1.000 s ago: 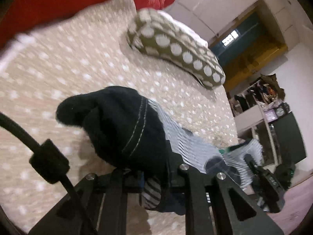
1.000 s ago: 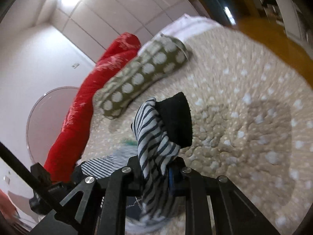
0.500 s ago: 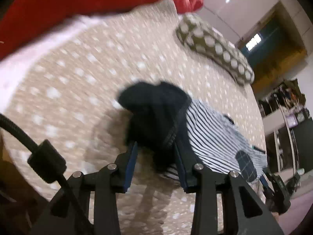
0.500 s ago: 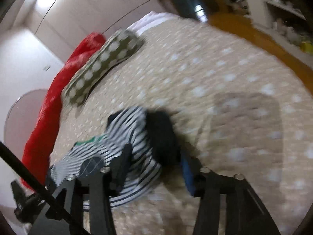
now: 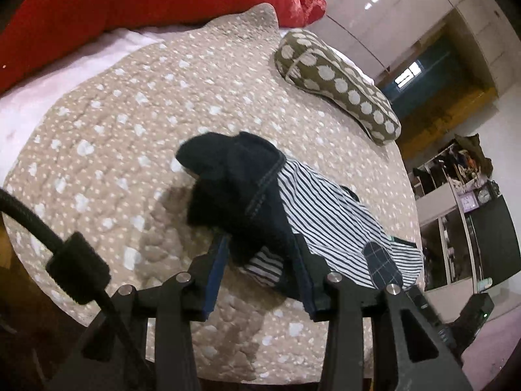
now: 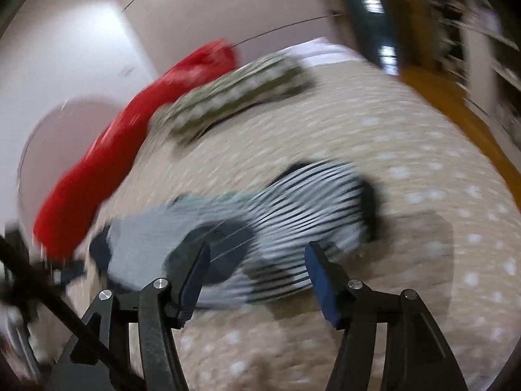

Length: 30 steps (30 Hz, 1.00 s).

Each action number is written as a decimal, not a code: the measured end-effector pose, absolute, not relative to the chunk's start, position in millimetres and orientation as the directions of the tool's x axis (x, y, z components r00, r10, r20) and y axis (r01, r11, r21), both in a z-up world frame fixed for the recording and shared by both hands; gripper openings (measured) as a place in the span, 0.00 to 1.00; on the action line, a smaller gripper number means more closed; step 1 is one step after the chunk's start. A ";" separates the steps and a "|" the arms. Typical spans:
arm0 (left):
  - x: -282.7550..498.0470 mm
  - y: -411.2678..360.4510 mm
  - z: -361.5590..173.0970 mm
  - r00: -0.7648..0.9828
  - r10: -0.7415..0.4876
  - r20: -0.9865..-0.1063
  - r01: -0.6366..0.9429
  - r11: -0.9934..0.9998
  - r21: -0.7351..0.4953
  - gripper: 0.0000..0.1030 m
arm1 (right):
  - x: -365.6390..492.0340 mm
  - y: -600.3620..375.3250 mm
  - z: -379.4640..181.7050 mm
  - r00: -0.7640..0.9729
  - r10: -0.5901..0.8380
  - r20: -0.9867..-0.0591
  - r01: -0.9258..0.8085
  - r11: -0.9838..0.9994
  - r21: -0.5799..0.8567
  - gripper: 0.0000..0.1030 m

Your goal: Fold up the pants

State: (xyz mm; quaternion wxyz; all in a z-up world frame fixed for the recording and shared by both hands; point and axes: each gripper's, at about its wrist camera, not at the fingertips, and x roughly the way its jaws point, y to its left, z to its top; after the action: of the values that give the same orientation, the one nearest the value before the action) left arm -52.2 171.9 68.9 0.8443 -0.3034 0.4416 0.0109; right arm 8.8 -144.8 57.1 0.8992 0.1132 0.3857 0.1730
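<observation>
Two grippers work over a beige dotted quilt (image 5: 107, 150): the left gripper (image 5: 260, 257) has its jaws parted around the dark cuff of the striped pants (image 5: 325, 218), which lie ahead of them. Beyond sit a spotted pillow (image 5: 338, 81) and red cushion (image 5: 136, 3). The right gripper (image 6: 257, 260) is spread wide, the pants just ahead.

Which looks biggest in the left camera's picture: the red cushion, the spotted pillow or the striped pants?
1. Red cushion, though the picture's edge cuts it off.
2. Striped pants, but they lie nearest the camera, which inflates them.
3. Spotted pillow, farther back, so its real size against the pants is unsure.
</observation>
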 end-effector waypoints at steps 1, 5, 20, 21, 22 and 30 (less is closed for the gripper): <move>-52.2 169.8 67.9 0.606 -0.253 -0.754 -0.284 0.816 -0.503 0.39 | 7.4 -132.3 52.7 0.624 0.406 -0.667 -0.256 0.914 0.316 0.64; -51.0 160.9 66.6 0.589 -0.208 -0.781 -0.287 0.849 -0.443 0.40 | 1.8 -108.9 37.2 0.590 0.402 -0.700 -0.306 0.914 0.266 0.68; -40.7 125.5 57.8 0.518 -0.074 -0.852 -0.242 0.943 -0.229 0.42 | 7.3 -109.3 32.1 0.589 0.389 -0.709 -0.284 0.920 0.269 0.73; -41.0 123.9 58.2 0.517 -0.067 -0.853 -0.239 0.946 -0.219 0.42 | 7.5 -109.3 31.5 0.588 0.387 -0.710 -0.283 0.921 0.268 0.73; -41.0 122.5 58.6 0.516 -0.062 -0.855 -0.236 0.949 -0.211 0.42 | 7.8 -109.5 30.8 0.587 0.387 -0.711 -0.280 0.921 0.269 0.74; -42.5 115.1 60.6 0.513 -0.026 -0.858 -0.216 0.963 -0.159 0.43 | 8.1 -111.0 28.4 0.583 0.384 -0.717 -0.266 0.923 0.278 0.75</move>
State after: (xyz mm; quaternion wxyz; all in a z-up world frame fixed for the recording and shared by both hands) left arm -42.5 115.1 60.6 0.8610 -0.1235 0.4902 0.0553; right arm 8.1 -111.0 28.4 0.8868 0.0700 0.4185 0.1832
